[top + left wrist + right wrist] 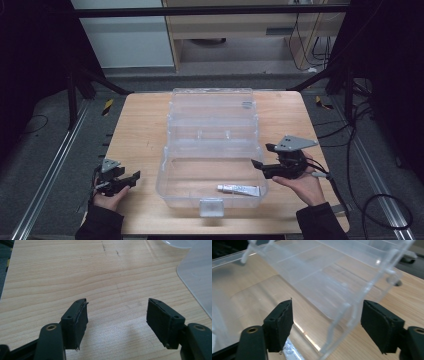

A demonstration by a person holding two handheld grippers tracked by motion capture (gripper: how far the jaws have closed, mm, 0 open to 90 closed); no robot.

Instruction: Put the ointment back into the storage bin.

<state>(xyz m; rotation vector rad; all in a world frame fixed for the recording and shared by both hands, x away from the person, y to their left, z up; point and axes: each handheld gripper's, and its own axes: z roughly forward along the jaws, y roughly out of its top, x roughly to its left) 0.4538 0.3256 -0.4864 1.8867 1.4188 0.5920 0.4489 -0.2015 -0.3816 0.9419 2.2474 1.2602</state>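
**Tube in the box, both grippers empty**

A clear box (212,145) sits mid-table (145,125), lid thrown back toward the far edge. The tube (239,189) lies flat on the box floor at the near right, close along the front wall.

The right gripper (258,166) hangs at the box's right rim, jaws spread with nothing pinched; in the right gripper view the box's right wall (342,315) stands between the pads.

The left gripper (134,178) rests near the table's near-left, just left of the box, jaws spread over bare wood. Bare table runs left of the box and along its right side
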